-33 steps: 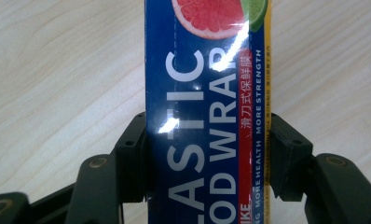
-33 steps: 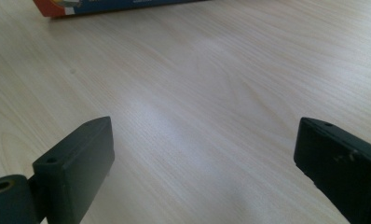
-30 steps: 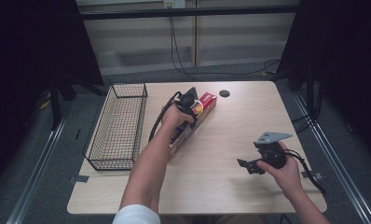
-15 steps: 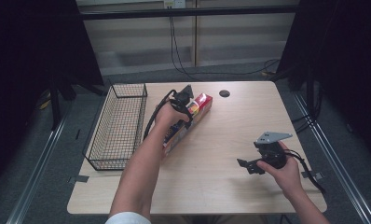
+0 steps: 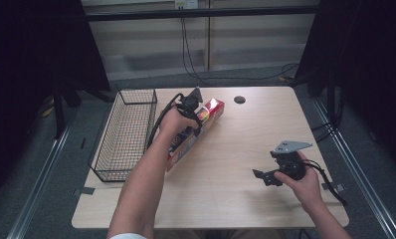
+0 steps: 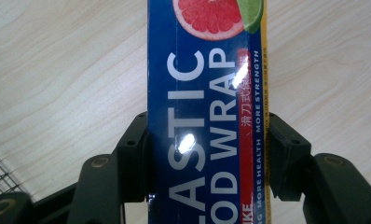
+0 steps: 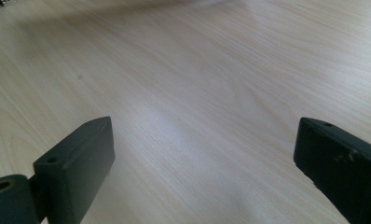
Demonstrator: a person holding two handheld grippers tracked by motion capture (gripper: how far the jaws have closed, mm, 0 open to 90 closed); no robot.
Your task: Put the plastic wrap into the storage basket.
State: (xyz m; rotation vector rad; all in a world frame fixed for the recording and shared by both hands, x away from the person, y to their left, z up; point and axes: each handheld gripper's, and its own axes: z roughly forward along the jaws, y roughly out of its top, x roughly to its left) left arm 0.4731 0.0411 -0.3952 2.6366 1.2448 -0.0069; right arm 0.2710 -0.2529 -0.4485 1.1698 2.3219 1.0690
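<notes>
Left claw (image 6: 207,140) clamps the plastic wrap box (image 6: 206,112) beside the wire basket (image 5: 124,134); right claw (image 7: 207,172) hovers released above the counter (image 7: 197,84).

The surface (image 5: 236,149) is pale wood, smooth and matt. The plastic-wrap box (image 6: 204,116) looks like glossy printed card catching glare. The basket (image 5: 124,134) is thin black wire. The tongs (image 7: 207,172) are matt black plastic.
</notes>
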